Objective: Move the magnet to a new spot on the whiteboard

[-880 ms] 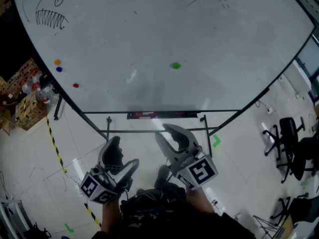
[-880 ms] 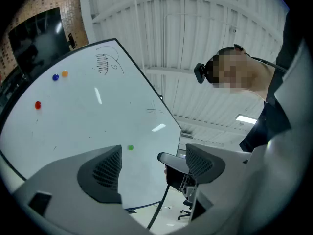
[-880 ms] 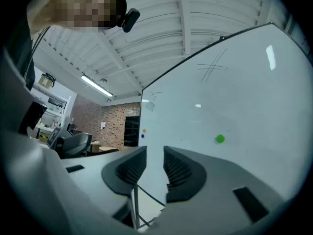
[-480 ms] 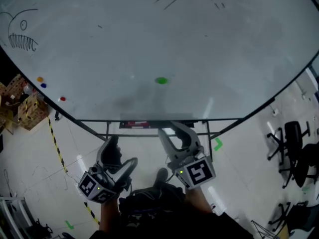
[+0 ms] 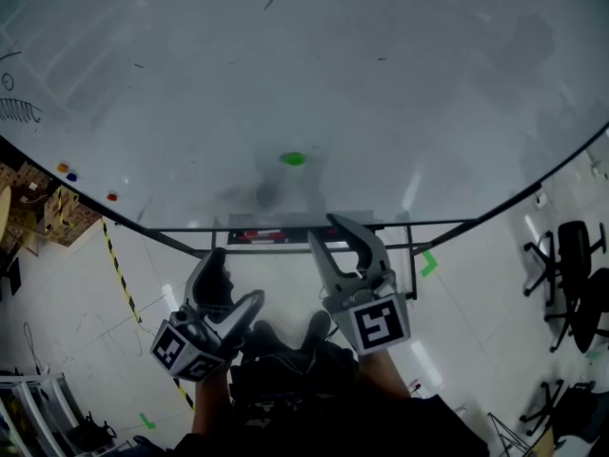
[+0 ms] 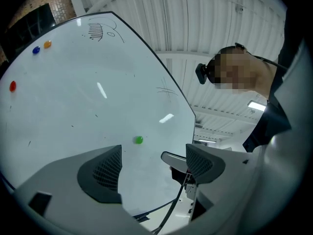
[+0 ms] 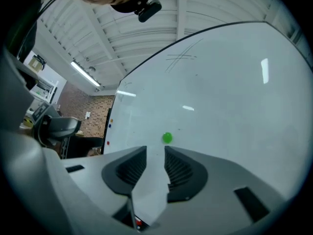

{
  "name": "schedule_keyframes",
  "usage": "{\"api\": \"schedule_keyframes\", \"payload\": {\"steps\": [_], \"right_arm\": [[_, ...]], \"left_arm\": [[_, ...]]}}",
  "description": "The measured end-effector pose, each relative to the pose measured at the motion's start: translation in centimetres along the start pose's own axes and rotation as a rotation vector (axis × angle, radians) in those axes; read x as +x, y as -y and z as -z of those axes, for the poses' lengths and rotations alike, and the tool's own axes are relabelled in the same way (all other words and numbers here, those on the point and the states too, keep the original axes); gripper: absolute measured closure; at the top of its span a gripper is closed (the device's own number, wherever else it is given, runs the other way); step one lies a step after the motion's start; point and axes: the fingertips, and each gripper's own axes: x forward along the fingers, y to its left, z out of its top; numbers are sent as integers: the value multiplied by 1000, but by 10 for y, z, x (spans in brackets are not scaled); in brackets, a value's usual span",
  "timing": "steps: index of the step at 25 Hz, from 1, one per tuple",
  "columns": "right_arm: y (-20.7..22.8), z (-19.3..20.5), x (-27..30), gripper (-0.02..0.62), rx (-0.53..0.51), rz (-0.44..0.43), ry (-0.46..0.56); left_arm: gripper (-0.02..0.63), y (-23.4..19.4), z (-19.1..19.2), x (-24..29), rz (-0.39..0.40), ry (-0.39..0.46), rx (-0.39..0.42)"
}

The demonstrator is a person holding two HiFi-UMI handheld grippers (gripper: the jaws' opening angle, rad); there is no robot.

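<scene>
Far left: cardboard boxes (image 5: 48, 219) are sitting on the floor past the board's edge, and yellow-black tape (image 5: 122, 279) is running across the pale tiles.

The whiteboard (image 5: 400, 103) is filling the top of the head view, with glare streaks showing on it. A toothy sketch (image 5: 19, 110) is showing at its left edge. Below that, an orange magnet (image 5: 62, 168), a blue magnet (image 5: 71, 175) and a red magnet (image 5: 112, 197) are sitting near the lower rim.

I'm holding my left claw (image 5: 234, 282) low in front of the board stand, jaws standing wide, nothing between them.

The green magnet (image 5: 293, 159) is sticking to the board low and centre, well apart from the three small ones and above the marker tray (image 5: 276, 235).

My right claw (image 5: 335, 234) is pointing up at the board, tips overlapping the tray in the head view. Its jaws are standing apart with a narrower gap, empty. In the right gripper view the green magnet is sitting just beyond the tips, not touching them.

Right side: a green tape mark (image 5: 428, 265) is lying on the floor, and black office chairs (image 5: 571, 265) are standing beyond it.
</scene>
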Motion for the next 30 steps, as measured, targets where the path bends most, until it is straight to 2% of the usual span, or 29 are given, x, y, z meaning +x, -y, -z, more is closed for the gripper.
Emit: {"api": "schedule_keyframes", "payload": {"steps": [5, 10, 15, 19, 22, 26, 30], "right_arm": [[6, 2, 15, 454, -68, 73, -26], [1, -4, 42, 437, -111, 131, -49], [8, -15, 61, 436, -155, 251, -58], [16, -15, 73, 436, -202, 335, -79], [22, -13, 80, 425, -217, 380, -92], [25, -11, 92, 422, -234, 399, -95], [27, -12, 96, 423, -348, 489, -95]], "left_arm": [[201, -18, -3, 10, 46, 0, 11], [201, -41, -24, 17, 94, -5, 59], [201, -57, -50, 28, 168, 12, 68], [201, -64, -55, 34, 211, 7, 65], [201, -69, -55, 37, 227, -1, 62], [201, -76, -55, 37, 233, 0, 59], [201, -77, -54, 34, 243, -5, 64]]}}
